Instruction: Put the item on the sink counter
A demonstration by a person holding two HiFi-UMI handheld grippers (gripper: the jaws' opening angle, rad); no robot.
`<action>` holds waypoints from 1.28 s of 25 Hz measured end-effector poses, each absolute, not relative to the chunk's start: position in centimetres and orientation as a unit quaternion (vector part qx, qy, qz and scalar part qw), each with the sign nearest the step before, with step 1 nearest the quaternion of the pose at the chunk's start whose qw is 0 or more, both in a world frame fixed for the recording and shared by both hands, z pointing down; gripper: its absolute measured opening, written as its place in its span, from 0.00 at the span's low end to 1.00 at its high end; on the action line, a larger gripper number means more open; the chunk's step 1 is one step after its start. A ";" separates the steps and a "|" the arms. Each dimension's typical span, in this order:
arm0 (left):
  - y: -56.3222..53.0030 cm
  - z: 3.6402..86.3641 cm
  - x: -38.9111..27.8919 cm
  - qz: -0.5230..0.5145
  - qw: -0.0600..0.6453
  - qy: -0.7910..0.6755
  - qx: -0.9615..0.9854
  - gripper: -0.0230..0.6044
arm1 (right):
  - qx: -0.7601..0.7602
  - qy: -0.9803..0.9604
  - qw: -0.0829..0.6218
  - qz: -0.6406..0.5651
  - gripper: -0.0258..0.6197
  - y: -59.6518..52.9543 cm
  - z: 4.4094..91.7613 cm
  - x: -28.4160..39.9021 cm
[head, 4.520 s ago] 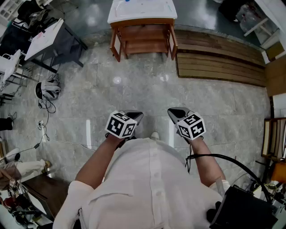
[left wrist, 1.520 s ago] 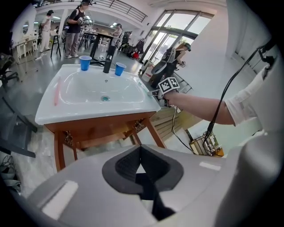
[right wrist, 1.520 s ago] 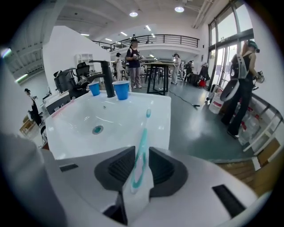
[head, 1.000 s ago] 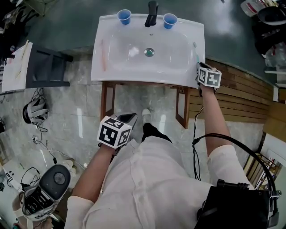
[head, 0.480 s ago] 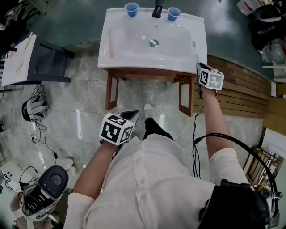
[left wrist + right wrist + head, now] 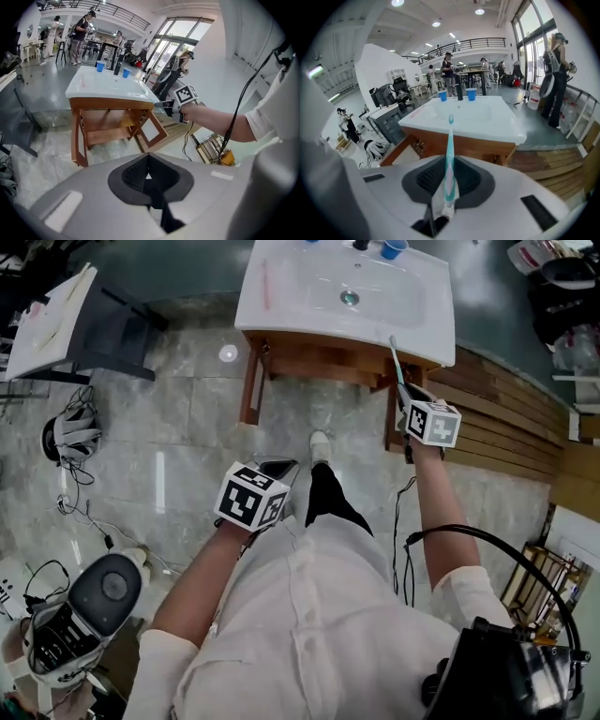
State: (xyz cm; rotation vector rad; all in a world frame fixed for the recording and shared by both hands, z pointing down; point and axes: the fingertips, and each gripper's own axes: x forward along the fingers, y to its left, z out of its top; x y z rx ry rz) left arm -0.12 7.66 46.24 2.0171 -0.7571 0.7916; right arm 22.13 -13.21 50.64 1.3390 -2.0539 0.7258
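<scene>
Right gripper (image 6: 407,393) clamps a teal toothbrush (image 6: 397,360) in the air near the front edge of the white sink counter (image 6: 433,326), left gripper (image 6: 276,471) shut and empty, with the placing not yet done.

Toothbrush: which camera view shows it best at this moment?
The right gripper view: the toothbrush fills the centre, clamped between the jaws of the right gripper, head towards the sink. The head view shows only a thin teal sliver; the left gripper view, barely a distant streak.
</scene>
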 end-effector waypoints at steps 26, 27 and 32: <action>8.4 56.9 -2.4 0.295 0.502 -0.299 0.756 0.05 | 0.417 -0.781 0.335 0.323 0.13 -16.9 74.7 5.3; 7.6 57.6 -2.7 0.291 0.507 -0.301 0.753 0.05 | 0.416 -0.781 0.338 0.322 0.13 -18.0 76.0 4.6; 3.7 60.6 -3.2 0.283 0.509 -0.314 0.749 0.05 | 0.413 -0.785 0.345 0.308 0.13 -23.4 81.1 2.4</action>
